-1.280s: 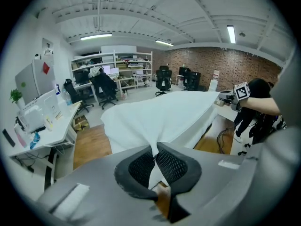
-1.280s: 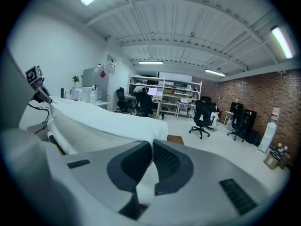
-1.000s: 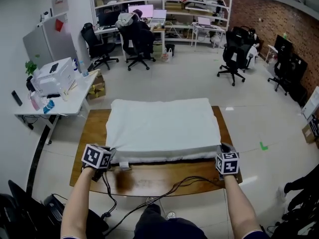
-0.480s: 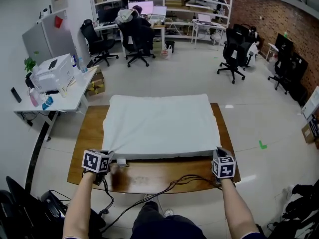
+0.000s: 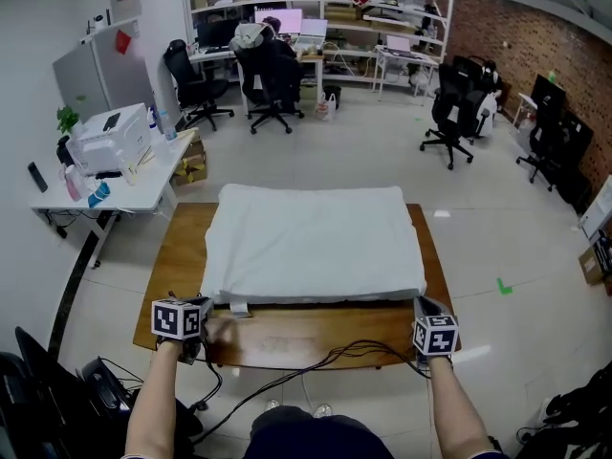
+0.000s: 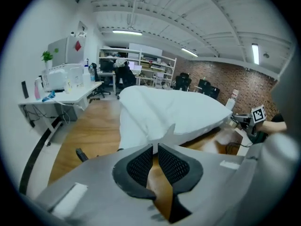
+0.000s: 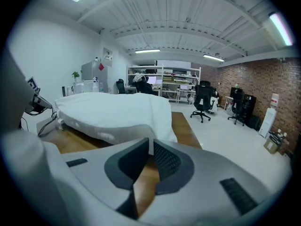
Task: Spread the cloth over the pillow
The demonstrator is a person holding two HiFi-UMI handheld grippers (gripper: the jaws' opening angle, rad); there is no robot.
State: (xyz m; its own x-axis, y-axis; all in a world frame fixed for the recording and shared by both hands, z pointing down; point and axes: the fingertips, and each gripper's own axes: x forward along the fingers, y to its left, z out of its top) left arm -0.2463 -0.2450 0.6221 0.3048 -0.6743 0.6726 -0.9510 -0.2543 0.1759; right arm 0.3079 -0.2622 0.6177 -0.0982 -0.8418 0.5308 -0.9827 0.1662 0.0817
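One cloth [image 5: 311, 237], white, lies spread over one pillow on one wooden table [image 5: 182, 247], its corners reaching the near edge where two grippers wait. The pillow [image 7: 107, 135] is almost wholly covered; only a shaded band of its near side shows under the cloth's hem.

The left gripper [image 6: 155, 147] has just been opening its jaws. They stand a narrow slit apart with bare wood showing through, and the pointed near-left corner of the cloth sits right at their tips, a sliver of white between them, no longer pinched. The right gripper [image 7: 151, 145] has likewise just been opening. Its slit is thinner still, with a strip of the near-right corner hanging at the tips and not squeezed.

The head view shows the whole table, both forearms and both marker cubes, but not the jaws. Each gripper view shows its own jaws, the ceiling lamps and the other gripper small across the table.

Black cables [image 5: 335, 354] trail over the near edge of the table between the arms. To the left stands a white side table [image 5: 134, 197] with a printer [image 5: 110, 140]. Several office chairs [image 5: 449, 113], shelves [image 5: 316, 8] and a brick wall [image 5: 535, 36] lie well beyond, with nothing in the way of the cloth.
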